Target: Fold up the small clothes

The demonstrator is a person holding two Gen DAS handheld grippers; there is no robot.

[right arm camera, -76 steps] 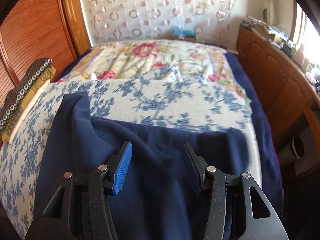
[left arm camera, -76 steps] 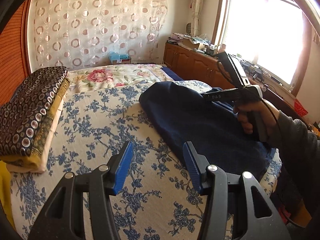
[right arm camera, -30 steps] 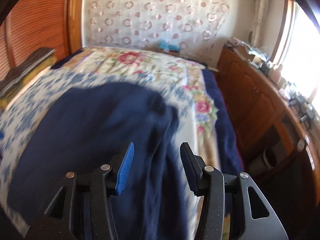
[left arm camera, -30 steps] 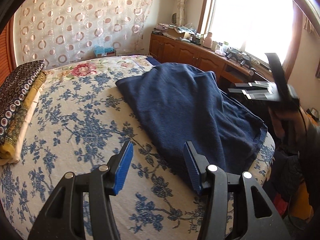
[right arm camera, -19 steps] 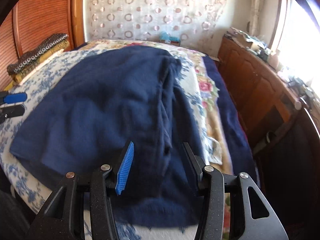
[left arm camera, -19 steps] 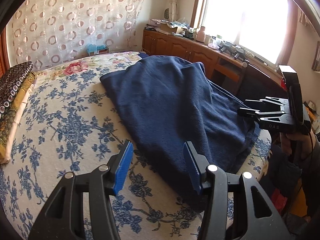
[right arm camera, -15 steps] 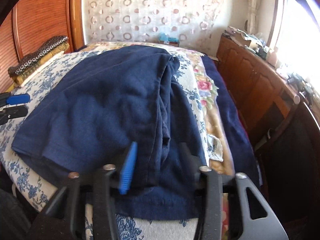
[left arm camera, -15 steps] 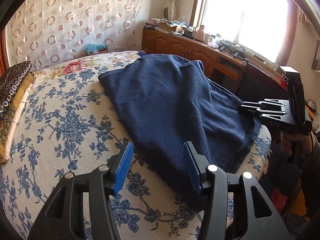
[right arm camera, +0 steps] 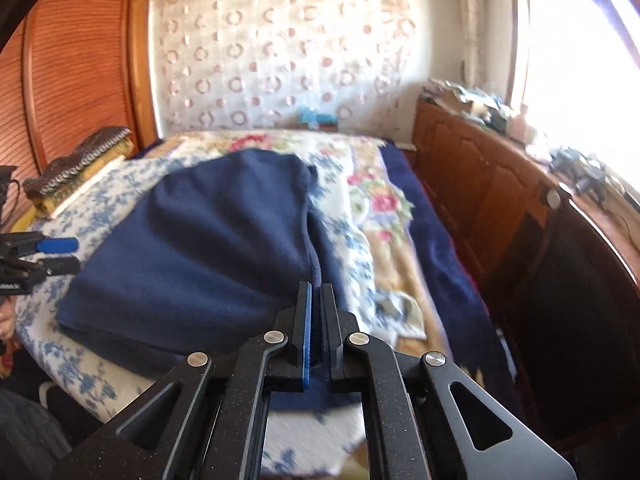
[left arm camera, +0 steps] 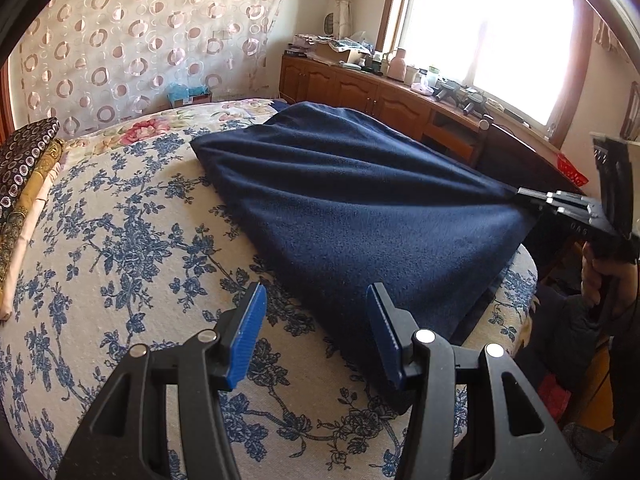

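A dark navy garment [left arm camera: 360,208] lies spread over the bed's blue-flowered cover [left arm camera: 120,248]. My right gripper [right arm camera: 316,296] is shut on the garment's [right arm camera: 208,248] near corner, with a thin fold of navy cloth pinched between the pads. In the left wrist view the right gripper [left arm camera: 520,196] pulls that corner taut, and creases fan out from it. My left gripper [left arm camera: 316,312] stands open just above the garment's near edge, holding nothing. The left gripper [right arm camera: 60,254] also shows at the left edge of the right wrist view.
A stack of folded patterned cloth [left arm camera: 24,168] lies at the bed's left side. A wooden cabinet [left arm camera: 380,96] with clutter runs under the bright window on the right. A wooden wardrobe [right arm camera: 72,60] stands at the left. A person's hand [left arm camera: 600,276] holds the right gripper.
My right gripper swung round to the garment's corner and closed on it, drawing the cloth tight. The left gripper stayed open and barely shifted.
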